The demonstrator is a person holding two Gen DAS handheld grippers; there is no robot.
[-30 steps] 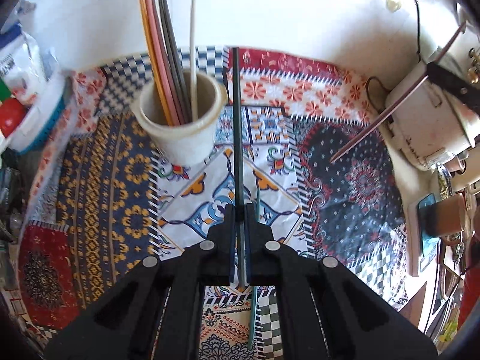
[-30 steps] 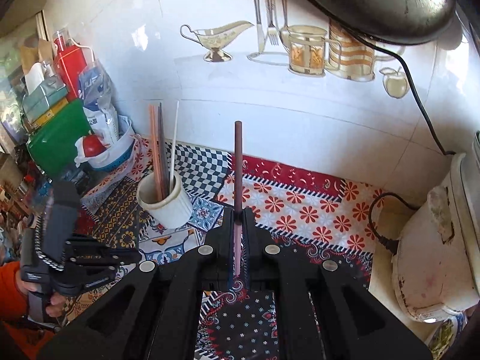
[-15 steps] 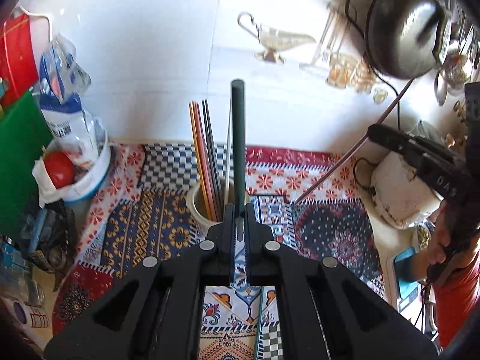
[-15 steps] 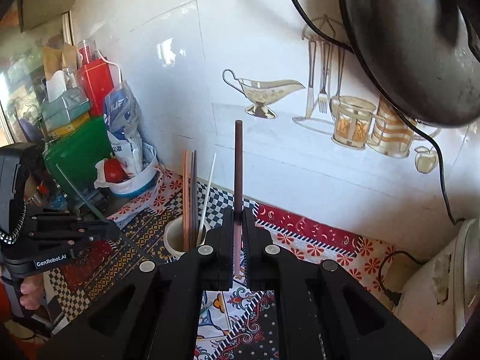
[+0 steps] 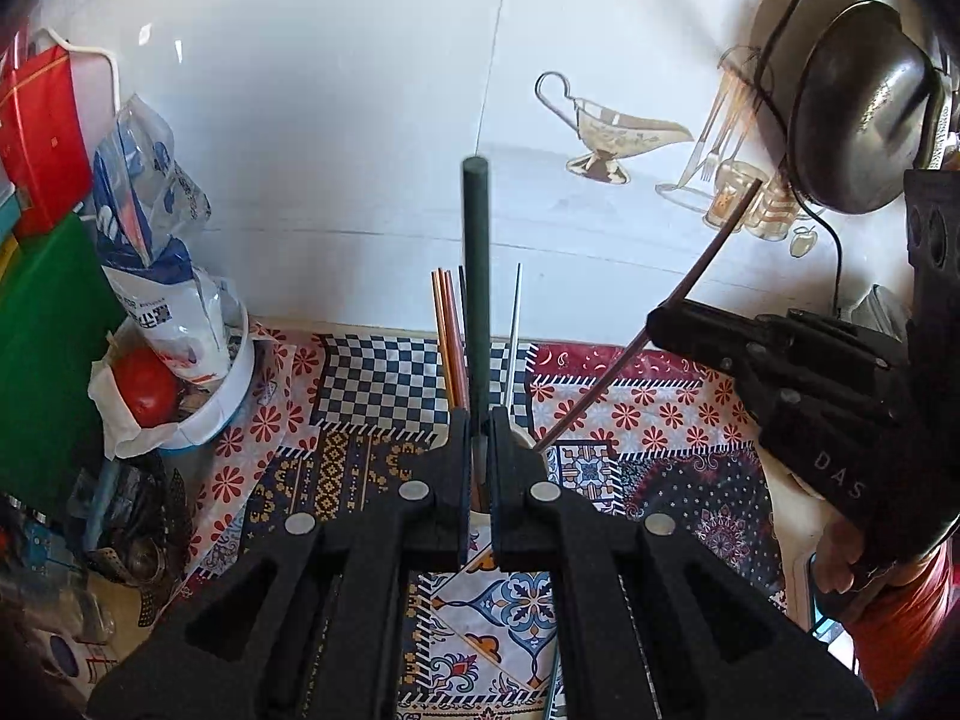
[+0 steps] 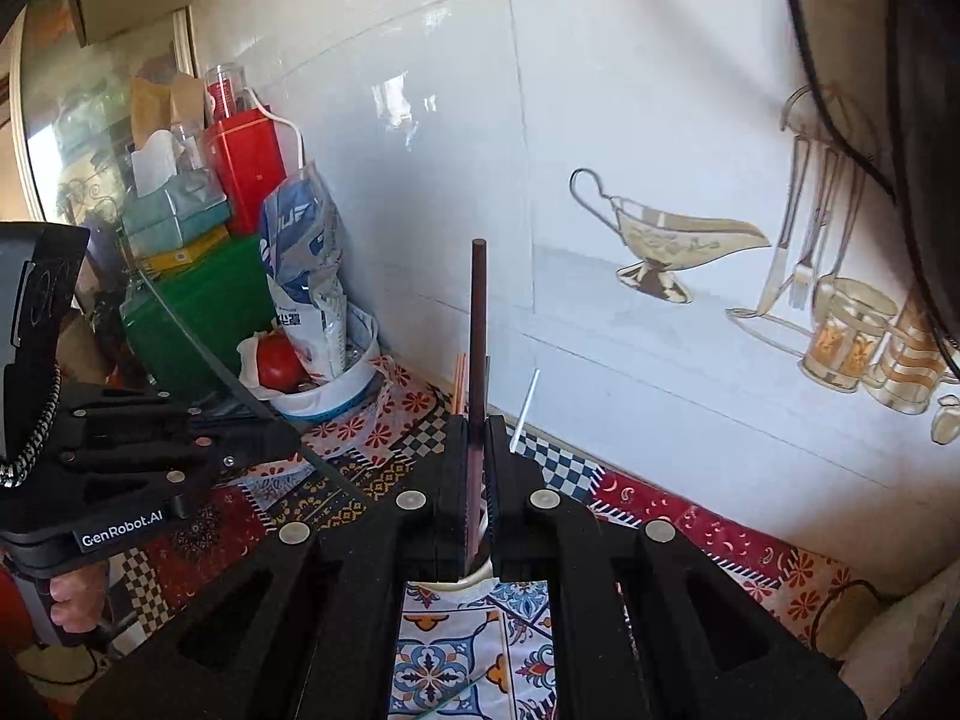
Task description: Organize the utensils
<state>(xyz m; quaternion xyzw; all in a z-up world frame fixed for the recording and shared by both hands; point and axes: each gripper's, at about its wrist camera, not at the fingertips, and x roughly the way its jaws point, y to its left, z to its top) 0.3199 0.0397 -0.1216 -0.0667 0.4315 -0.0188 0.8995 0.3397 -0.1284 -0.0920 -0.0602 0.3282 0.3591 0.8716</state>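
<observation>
The left gripper (image 5: 478,444) is clamped on a dark green chopstick (image 5: 476,276), which stands up between its jaws and runs on below them. The right gripper (image 6: 478,468) is likewise closed on a brown chopstick (image 6: 479,324), held the same way. In the left view the right gripper (image 5: 660,321) comes in from the right edge with its brown stick (image 5: 690,294) slanting down, the lower tip just beside the rim of the cup (image 5: 528,441). That white cup sits on the patterned cloth (image 5: 372,372) close under both sets of jaws, mostly hidden by them; it already holds orange sticks (image 5: 447,324), a dark one and a white one (image 5: 513,324) standing upright. In the right view only a sliver of the cup (image 6: 474,579) shows below the jaws. The step in hand appears to be carrying the two sticks to the cup, each hand with one. The next move likely calls for lining each lower tip over the mouth, tipping the stick nearer upright, lowering it among the others and then letting go; the two should go in one after the other so they do not cross. Both grippers point downward toward the cloth at a slant, the left more steeply. A hand (image 5: 840,564) grips the right tool's handle at the lower right, and fingers (image 6: 69,606) hold the left tool at the lower left.
</observation>
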